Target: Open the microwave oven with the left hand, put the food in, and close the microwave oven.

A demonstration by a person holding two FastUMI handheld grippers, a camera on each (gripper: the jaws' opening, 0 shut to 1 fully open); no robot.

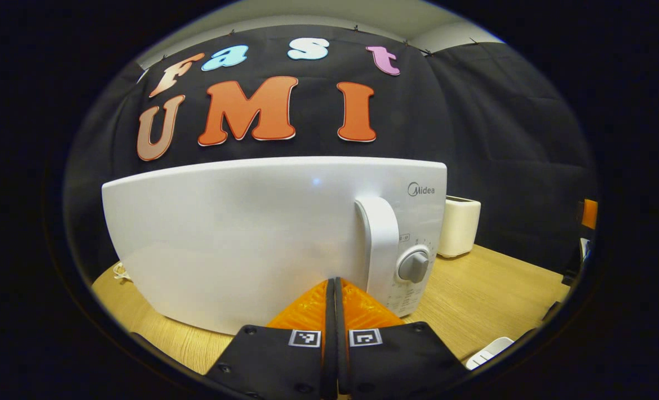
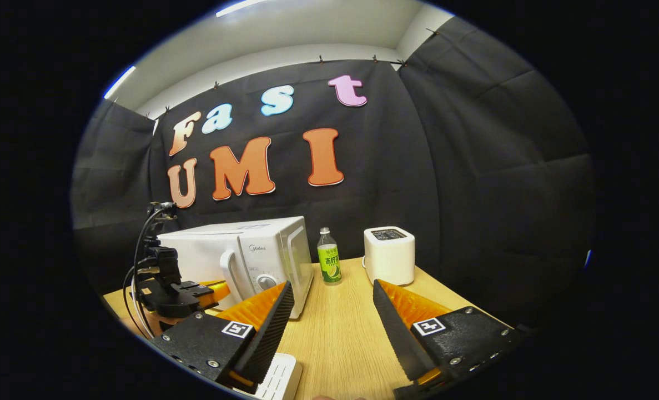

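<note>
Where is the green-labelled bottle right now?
In the right gripper view, the bottle stands upright on the wooden table at the back, between the microwave on its left and the white toaster on its right.

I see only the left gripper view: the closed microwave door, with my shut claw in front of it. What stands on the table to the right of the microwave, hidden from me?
Observer: In the right gripper view, a bottle with a green label stands upright on the table, between the microwave and the toaster.
Operator: Thank you. Does the right claw hold the food already?
Observer: No. The right claw is open over the table, and nothing is between its fingers.
</note>
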